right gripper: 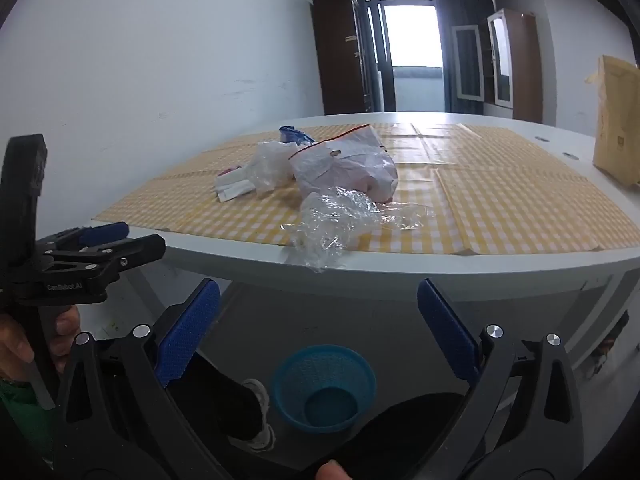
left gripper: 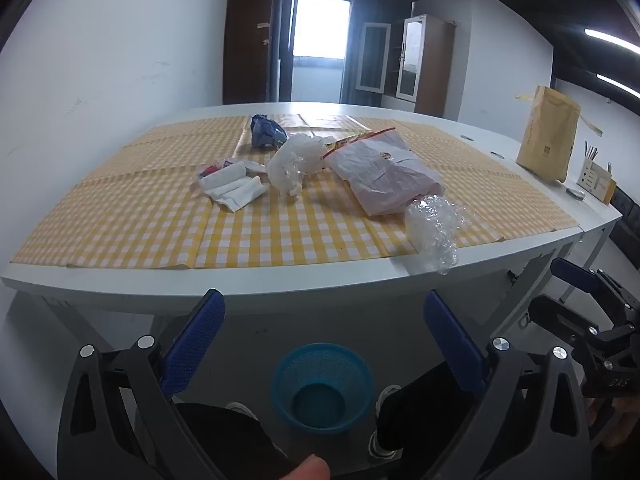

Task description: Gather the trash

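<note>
Left wrist view: both hand-held grippers, left point(left gripper: 324, 332) and right point(right gripper: 318, 320), hang below the bench point(left gripper: 120, 292) edge with jaws wide apart and empty, over a blue basket point(left gripper: 322, 388) on the floor. Clear crumpled film point(left gripper: 434, 232) overhangs the near edge beside a red-striped bag point(left gripper: 380, 176), tissue wad point(left gripper: 236, 188) and blue scrap point(left gripper: 266, 130). Risk: slick film may slip the pads or get nudged off, missing the basket; readable: "GenRobot.AI" on a gripper body, envelope point(left gripper: 548, 136) print too small.

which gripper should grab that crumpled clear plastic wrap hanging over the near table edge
Probably right: the crumpled clear plastic wrap lies just ahead of the open right gripper, while it sits off to the open left gripper's right side.
</note>
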### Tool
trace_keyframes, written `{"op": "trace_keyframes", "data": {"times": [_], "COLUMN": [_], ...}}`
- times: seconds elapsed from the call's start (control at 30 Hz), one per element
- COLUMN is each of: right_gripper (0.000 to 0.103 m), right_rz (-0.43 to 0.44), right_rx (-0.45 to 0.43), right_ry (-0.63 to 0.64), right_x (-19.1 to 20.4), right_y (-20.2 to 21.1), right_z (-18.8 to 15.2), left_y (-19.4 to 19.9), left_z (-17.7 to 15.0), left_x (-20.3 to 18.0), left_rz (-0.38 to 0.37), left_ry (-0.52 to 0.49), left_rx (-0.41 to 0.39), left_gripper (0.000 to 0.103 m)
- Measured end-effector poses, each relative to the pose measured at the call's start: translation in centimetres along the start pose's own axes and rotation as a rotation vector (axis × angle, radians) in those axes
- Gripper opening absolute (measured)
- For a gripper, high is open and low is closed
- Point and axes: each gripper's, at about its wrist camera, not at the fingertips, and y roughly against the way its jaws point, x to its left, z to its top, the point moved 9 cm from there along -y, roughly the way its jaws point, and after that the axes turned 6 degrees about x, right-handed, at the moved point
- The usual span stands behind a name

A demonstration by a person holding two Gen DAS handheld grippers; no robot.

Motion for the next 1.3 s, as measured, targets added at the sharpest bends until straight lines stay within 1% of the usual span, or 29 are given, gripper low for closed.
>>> {"op": "trace_keyframes", "data": {"times": [0.1,0.13,0.17,0.2,0.3,0.33,0.47,0.6,0.67,0.8,0.93,1.03,1.2,1.3], "right_gripper": [0.094,0.094,0.094,0.094,0.094,0.094,0.094,0.094,0.094,0.094,0.094,0.094,0.094,0.094], "right_rz": [-0.01,-0.004,-0.001,0.009,0.033,0.028,0.015,0.019,0.016,0.002,-0.007,-0.003,-0.001,0.001], "right_rx": [-0.008,-0.035,-0.028,-0.025,-0.025,-0.007,0.004,0.005,-0.002,-0.007,0.001,0.003,0.002,0.003], "right_ry": [0.023,0.017,0.016,0.008,-0.013,-0.007,-0.008,-0.004,0.003,0.009,0.004,0.004,0.012,0.013], "right_x": [0.5,0.4,0.6,0.7,0.3,-0.1,-0.2,0.0,0.1,0.1,-0.1,0.0,0.2,0.2], "right_y": [-0.2,0.5,0.5,0.6,1.4,0.7,0.3,0.1,0.4,0.5,0.2,0.1,0.3,0.4], "right_z": [0.1,0.1,0.1,0.0,-0.3,-0.3,-0.3,-0.4,-0.4,-0.2,-0.3,-0.4,-0.5,-0.4], "left_y": [0.2,0.0,0.0,0.1,-0.1,-0.3,0.1,0.3,0.4,0.8,0.8,0.5,0.5,0.6], "left_z": [-0.2,-0.1,-0.2,-0.1,-0.1,0.0,-0.1,-0.1,-0.1,0.2,0.2,0.0,0.1,0.1], "left_x": [-0.2,0.2,-0.1,-0.2,0.0,0.1,0.1,-0.5,-0.8,-0.7,-0.7,-0.7,-0.6,-0.7], "left_rz": [0.0,0.008,0.023,0.023,0.007,0.013,0.025,-0.017,-0.024,-0.035,-0.005,-0.014,-0.019,-0.043], "left_ry": [-0.013,-0.009,-0.026,-0.034,-0.003,0.006,-0.008,-0.017,-0.031,-0.012,-0.034,-0.029,-0.018,-0.013], "left_rx": [0.003,0.022,0.024,0.021,0.042,0.046,0.02,0.019,0.01,-0.02,-0.015,0.01,-0.002,-0.004], "left_gripper": [0.097,0.097,0.097,0.097,0.097,0.097,0.097,0.097,0.097,0.097,0.097,0.097,0.097,0.097]}}
